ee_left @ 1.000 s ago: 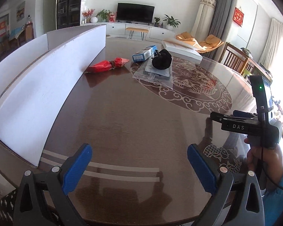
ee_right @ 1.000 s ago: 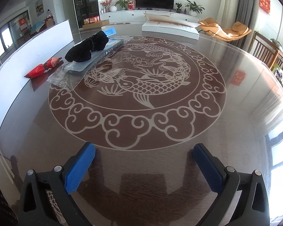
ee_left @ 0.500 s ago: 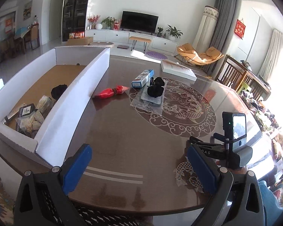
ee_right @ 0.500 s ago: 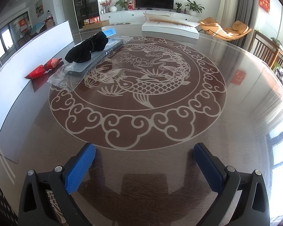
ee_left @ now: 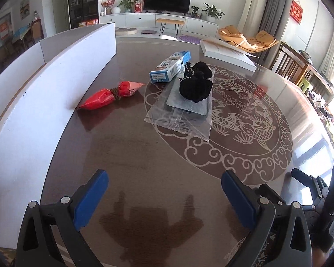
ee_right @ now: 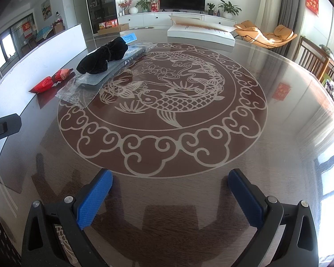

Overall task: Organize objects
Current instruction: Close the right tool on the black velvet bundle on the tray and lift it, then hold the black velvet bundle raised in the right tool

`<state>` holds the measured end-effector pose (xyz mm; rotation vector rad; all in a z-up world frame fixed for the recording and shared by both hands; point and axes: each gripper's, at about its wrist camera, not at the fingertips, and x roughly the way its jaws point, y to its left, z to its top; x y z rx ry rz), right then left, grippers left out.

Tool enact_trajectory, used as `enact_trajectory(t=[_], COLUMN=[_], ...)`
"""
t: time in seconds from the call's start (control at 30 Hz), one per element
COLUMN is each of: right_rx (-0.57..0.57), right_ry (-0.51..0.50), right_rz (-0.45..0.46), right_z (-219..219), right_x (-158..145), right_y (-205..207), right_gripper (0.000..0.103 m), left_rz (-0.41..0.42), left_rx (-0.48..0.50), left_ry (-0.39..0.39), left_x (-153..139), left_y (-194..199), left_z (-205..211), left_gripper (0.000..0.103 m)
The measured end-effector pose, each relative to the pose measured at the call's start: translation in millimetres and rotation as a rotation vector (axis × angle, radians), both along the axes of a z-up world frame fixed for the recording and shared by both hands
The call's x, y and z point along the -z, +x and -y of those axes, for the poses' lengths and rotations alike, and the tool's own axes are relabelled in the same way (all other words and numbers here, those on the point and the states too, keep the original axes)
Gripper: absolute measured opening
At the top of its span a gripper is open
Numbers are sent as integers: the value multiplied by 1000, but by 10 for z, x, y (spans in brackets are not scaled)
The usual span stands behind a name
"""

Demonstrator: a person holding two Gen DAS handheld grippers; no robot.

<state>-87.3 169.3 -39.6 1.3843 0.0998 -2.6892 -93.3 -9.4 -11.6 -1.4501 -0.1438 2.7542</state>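
On the round brown table, a red tied bag (ee_left: 110, 94) (ee_right: 50, 81) lies against the wall of a white open box (ee_left: 33, 102) (ee_right: 40, 62). A black cloth bundle (ee_left: 196, 84) (ee_right: 104, 55) rests on a grey pack in clear plastic (ee_left: 182, 113) (ee_right: 89, 82). A blue and white carton (ee_left: 170, 66) (ee_right: 129, 37) lies behind it. My left gripper (ee_left: 164, 195) is open and empty above the near table edge. My right gripper (ee_right: 170, 194) is open and empty, low over the table on the right.
A flat white box (ee_left: 227, 53) (ee_right: 200, 33) sits at the table's far side. The right gripper's body (ee_left: 322, 200) shows at the lower right of the left wrist view. Wooden chairs (ee_right: 318, 60) stand at the right. A TV cabinet lines the back wall.
My left gripper came down and forward towards the table after rising high; the box's inside is no longer visible. My right gripper has stayed still.
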Motion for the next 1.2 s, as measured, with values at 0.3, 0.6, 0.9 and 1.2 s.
enact_trajectory(t=[0.3, 0.6, 0.9, 1.2], right_rx=[-71, -132, -126, -37], right_ry=[-130, 1, -40, 2], right_rz=[18, 132, 86, 16], right_z=[251, 1420, 655, -444], right_x=[-624, -358, -385, -251], right_y=[-933, -1994, -1437, -309], right_gripper=[103, 75, 36, 36], left_rz=[-30, -25, -9, -1], left_rx=[14, 19, 28, 33], left_ry=[-83, -32, -71, -95], left_x=[316, 318, 318, 330], left_y=[107, 108, 100, 120], left_z=[7, 89, 37, -10], left_gripper=[101, 102, 103, 103])
